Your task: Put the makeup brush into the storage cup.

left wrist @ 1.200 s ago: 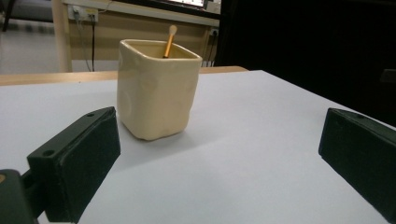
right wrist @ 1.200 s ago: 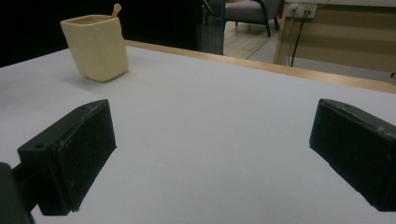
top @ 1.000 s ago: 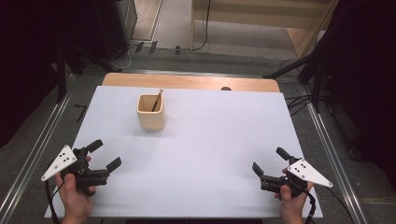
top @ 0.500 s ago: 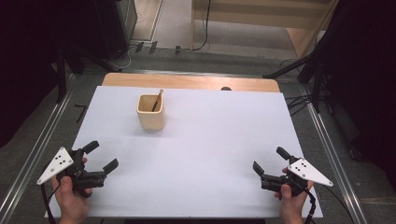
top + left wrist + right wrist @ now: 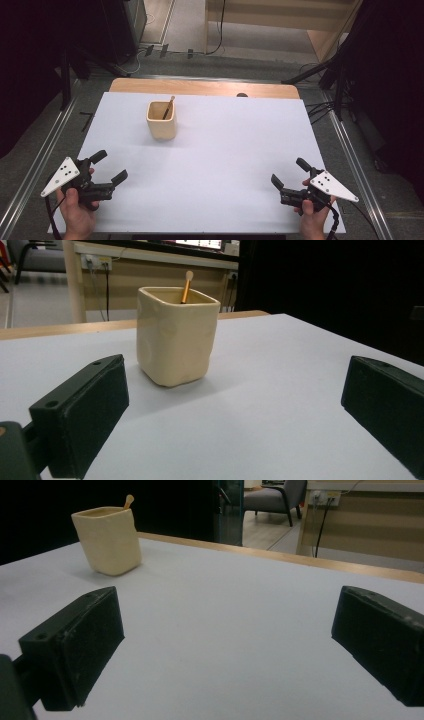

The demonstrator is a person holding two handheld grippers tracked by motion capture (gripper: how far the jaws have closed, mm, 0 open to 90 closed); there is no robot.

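White table [image 5: 225, 150] under dim room | left hand-held gripper [image 5: 110, 167] at 8 o'clock, jaws spread, empty | right hand-held gripper [image 5: 290, 172] at 4 o'clock, jaws spread, empty | cream cup [image 5: 161, 120] at 11 o'clock, upright, stick [image 5: 168, 107] inside

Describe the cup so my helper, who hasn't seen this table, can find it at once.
Look at the white table, then toward its far left part, ahead of the left gripper. There stands a cream, square-sided cup, upright, alone on the surface, with a thin brown stick leaning inside and poking above its rim.
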